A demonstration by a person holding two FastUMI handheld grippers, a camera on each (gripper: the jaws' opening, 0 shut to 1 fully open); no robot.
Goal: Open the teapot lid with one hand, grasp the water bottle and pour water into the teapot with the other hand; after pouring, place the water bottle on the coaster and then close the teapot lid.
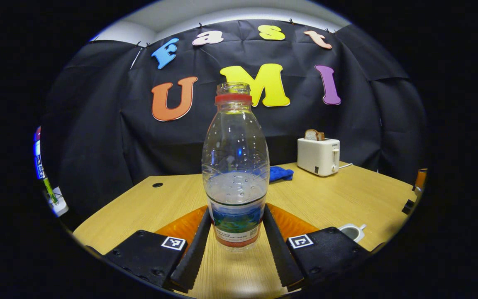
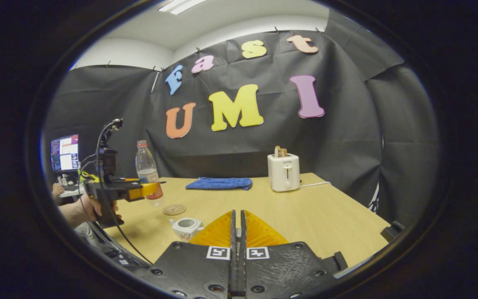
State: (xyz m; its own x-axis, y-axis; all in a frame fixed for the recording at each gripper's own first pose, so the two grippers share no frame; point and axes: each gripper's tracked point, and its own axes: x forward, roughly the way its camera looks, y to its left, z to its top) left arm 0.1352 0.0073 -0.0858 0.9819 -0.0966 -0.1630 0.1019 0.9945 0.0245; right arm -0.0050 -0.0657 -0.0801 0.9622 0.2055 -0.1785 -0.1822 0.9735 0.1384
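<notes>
The clear water bottle [image 1: 235, 174] stands upright with no cap, a red ring at its neck, and is about half full. My left gripper [image 1: 237, 207] is shut on its labelled lower part, one finger pressing each side. In the right gripper view the bottle [image 2: 146, 166] is held by that left gripper [image 2: 147, 190] at the table's left, just left of a round coaster [image 2: 174, 209]. The small white teapot [image 2: 186, 227] sits near the front with its top open; it also lies low on the right as the teapot [image 1: 352, 231]. My right gripper [image 2: 237, 212] is shut, and I see nothing between its fingers.
A white toaster [image 2: 284, 172] with bread in it stands at the back of the wooden table [image 2: 305, 211], and a blue cloth [image 2: 219, 183] lies left of it. A person's hand [image 2: 83, 211] holds the left gripper. A lit monitor [image 2: 64, 153] stands at far left.
</notes>
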